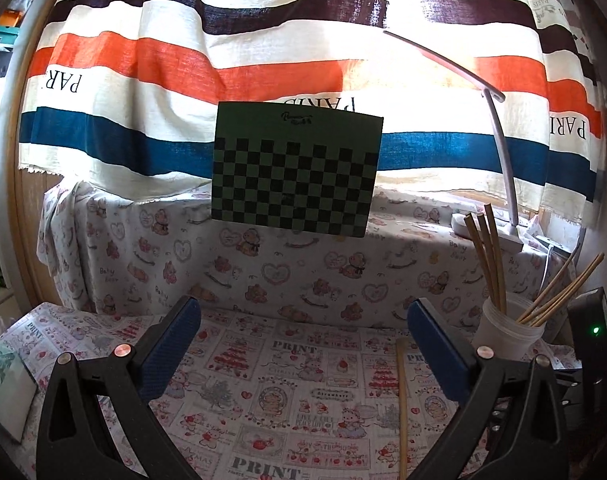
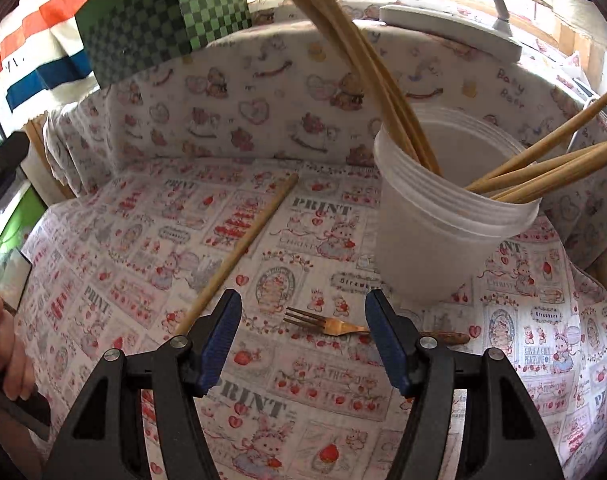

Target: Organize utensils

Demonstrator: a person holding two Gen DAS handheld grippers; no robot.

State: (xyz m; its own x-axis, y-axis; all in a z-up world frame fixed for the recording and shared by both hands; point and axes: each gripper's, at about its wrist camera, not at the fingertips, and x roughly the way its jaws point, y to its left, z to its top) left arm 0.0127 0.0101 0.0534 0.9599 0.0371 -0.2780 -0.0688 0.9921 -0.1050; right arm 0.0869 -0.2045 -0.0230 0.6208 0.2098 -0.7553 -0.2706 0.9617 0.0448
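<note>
The counter (image 2: 115,240) is covered with a printed cloth showing strawberries, bears and the word "PRINT". A translucent white plastic cup (image 2: 431,236) stands upright on it, toward the right side. The cup holds two bundles of wooden chopsticks (image 2: 367,68): one bundle leans against the left of the rim and rises up and to the left, the other bundle leans over the right of the rim and points out to the right. How many sticks each bundle holds cannot be told exactly. In the left wrist view the same cup (image 1: 507,336) appears at the far right with the chopsticks (image 1: 489,256) fanned in two directions. A single chopstick (image 2: 239,252) lies flat on the cloth to the left of the cup, apart from it, running diagonally. A fork (image 2: 323,324) with a dark wooden handle lies flat on the cloth in front of the cup base, near it, tines pointing left. The right gripper (image 2: 303,340) is spread, with nothing between its blue pads; the fork lies on the cloth in the gap beyond them. The left gripper (image 1: 303,344) is also spread wide and holds nothing; the loose chopstick (image 1: 402,408) lies on the cloth just inside its right finger. A hand (image 2: 1,348) shows at the left edge of the right wrist view.
</note>
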